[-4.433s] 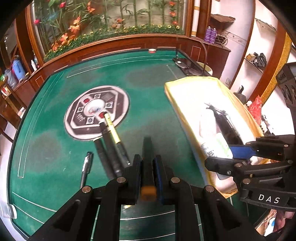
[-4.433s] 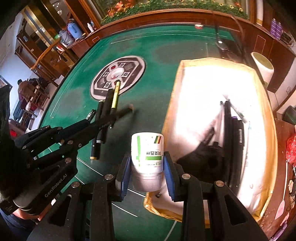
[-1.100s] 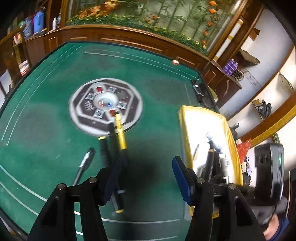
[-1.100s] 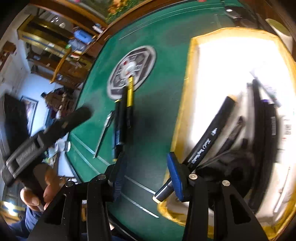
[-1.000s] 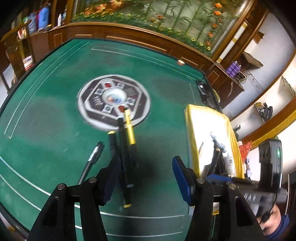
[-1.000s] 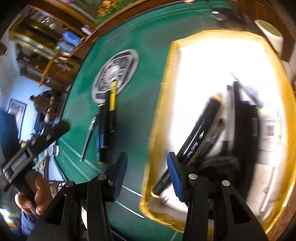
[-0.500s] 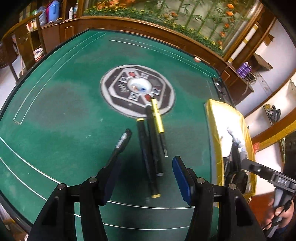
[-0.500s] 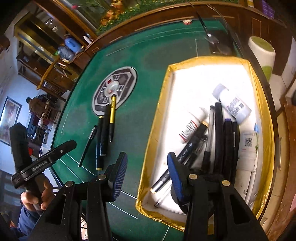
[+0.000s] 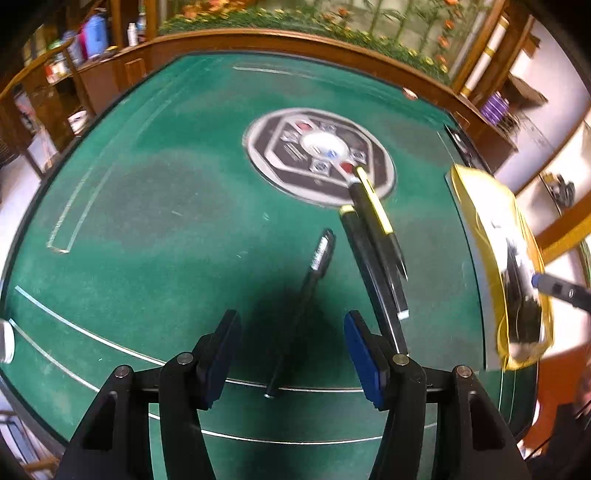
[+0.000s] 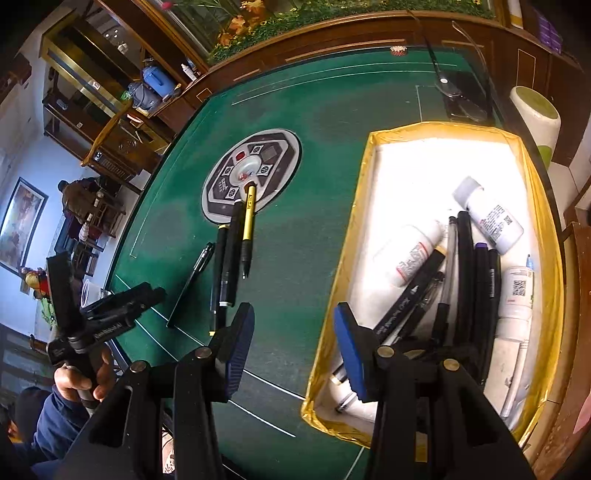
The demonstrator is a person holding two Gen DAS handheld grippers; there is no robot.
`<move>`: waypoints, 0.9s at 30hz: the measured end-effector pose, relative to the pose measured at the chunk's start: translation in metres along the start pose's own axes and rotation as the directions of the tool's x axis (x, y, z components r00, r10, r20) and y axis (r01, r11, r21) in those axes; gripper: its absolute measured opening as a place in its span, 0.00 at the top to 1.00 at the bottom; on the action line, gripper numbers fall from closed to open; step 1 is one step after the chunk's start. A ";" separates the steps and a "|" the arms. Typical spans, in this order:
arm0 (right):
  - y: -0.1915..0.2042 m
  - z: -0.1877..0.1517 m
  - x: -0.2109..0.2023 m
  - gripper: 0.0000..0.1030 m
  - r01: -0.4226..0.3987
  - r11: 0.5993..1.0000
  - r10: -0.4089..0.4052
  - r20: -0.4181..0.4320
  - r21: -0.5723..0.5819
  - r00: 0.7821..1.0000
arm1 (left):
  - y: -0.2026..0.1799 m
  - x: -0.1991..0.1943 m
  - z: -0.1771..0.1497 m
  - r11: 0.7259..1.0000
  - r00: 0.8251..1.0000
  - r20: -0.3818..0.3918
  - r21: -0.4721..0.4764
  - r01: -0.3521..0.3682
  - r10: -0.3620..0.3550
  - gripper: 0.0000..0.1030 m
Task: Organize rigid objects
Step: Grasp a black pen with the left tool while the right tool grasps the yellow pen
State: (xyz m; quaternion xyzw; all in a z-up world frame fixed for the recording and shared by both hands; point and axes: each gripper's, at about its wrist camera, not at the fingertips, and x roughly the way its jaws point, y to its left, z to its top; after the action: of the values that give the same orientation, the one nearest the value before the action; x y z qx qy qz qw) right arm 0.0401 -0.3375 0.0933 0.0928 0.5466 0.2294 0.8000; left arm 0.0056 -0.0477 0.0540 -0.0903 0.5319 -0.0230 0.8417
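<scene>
Left wrist view: left gripper (image 9: 291, 350) jaws apart, empty, above a black pen (image 9: 303, 306) lying on the green table (image 9: 147, 221).
Right wrist view: right gripper (image 10: 293, 336) jaws apart, empty, over the yellow tray (image 10: 369, 177) edge.
Table: yellow pen (image 10: 248, 225) beside two black markers (image 10: 227, 258).
Tray: pens and white bottles (image 10: 487, 216) inside.

Round grey emblem (image 10: 251, 177) mid-table on green felt table (image 10: 325, 110), flower planter (image 10: 295, 22) beyond far edge, white-green cylinder (image 10: 535, 114) off right edge.
</scene>
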 end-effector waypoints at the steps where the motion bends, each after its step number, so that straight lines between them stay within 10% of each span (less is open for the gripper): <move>1: 0.001 -0.001 0.001 0.58 -0.002 1.000 0.002 -0.001 0.002 1.000 | -0.001 0.003 0.000 1.000 1.000 -0.008 0.013 0.000 0.000 0.40; 7: 0.008 -0.007 0.005 0.58 -0.001 1.000 0.001 -0.006 0.003 1.000 | 0.001 0.028 0.006 0.999 0.999 -0.048 0.047 -0.022 0.024 0.48; 12: 0.022 -0.006 0.014 0.58 0.017 1.000 -0.018 -0.024 -0.023 1.000 | -0.009 0.041 0.012 0.993 0.996 -0.028 0.081 -0.084 0.087 0.89; 27: 0.083 0.080 0.132 0.62 0.176 0.977 -0.188 -0.094 -0.122 0.978 | -0.009 0.044 0.010 0.987 0.996 0.018 0.133 -0.094 0.092 0.89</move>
State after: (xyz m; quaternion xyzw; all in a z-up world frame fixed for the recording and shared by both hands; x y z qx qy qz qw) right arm 0.1303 -0.1951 0.0471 -0.0154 0.5802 0.1902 0.7918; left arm 0.0337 -0.0615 0.0208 -0.0087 0.5278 -0.0189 0.8491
